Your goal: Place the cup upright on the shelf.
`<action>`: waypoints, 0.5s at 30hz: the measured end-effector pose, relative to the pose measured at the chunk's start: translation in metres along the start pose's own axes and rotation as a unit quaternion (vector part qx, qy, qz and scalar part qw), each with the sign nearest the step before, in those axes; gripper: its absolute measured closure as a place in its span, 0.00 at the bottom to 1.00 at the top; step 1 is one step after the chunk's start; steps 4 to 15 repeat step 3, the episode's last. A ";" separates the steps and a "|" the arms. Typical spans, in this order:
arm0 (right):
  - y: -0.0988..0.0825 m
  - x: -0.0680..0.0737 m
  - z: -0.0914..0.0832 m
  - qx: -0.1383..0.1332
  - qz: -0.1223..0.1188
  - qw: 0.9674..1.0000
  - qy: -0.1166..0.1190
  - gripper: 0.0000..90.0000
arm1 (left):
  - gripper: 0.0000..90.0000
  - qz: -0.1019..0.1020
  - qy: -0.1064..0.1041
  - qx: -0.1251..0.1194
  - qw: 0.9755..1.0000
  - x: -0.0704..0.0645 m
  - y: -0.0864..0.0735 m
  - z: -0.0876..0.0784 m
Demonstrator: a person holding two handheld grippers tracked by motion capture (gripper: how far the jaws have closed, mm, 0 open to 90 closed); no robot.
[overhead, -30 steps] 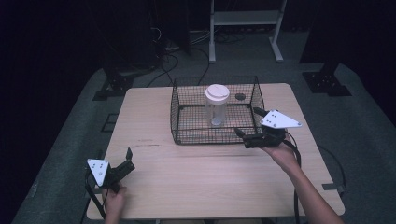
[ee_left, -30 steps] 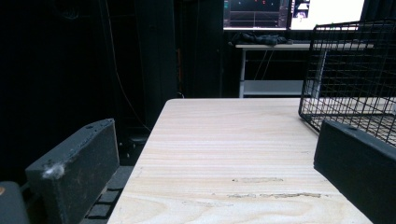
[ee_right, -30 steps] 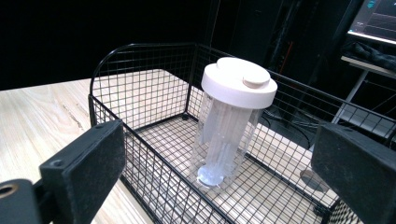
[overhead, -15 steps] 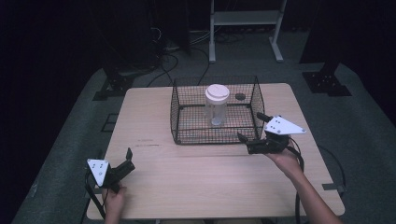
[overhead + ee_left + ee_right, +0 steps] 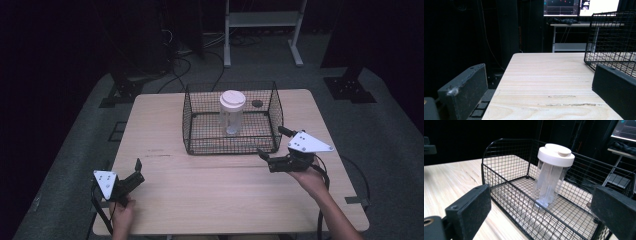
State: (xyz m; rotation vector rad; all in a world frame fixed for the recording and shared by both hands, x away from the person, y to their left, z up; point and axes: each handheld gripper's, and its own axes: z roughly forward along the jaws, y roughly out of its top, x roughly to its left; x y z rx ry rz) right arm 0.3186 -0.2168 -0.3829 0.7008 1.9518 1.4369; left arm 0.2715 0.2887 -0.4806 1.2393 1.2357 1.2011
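Two grippers were on the table, both with jaws spread wide and holding nothing. Right gripper (image 5: 270,158) hovered just outside the near right corner of the wire basket (image 5: 200,147), aimed toward it. Left gripper (image 5: 134,176) rested near the table's (image 5: 165,205) near left corner, well apart from the basket.

Item in hand: one clear jar (image 5: 549,185) with white lid (image 5: 556,154), standing upright inside the basket, toward its far middle.

Handling note: a reach for the jar would probably go best from above the rim, jaws lowered either side of the body below the lid, since the near mesh wall stood between the right gripper and the jar.

Other items: small dark round object (image 5: 257,104) on the table behind the basket; white stand (image 5: 261,20) on the floor beyond.
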 end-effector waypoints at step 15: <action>-0.004 0.002 -0.004 -0.002 0.002 1.000 0.000 0.03 | 0.00 0.001 0.001 0.000 1.000 0.000 0.000 0.000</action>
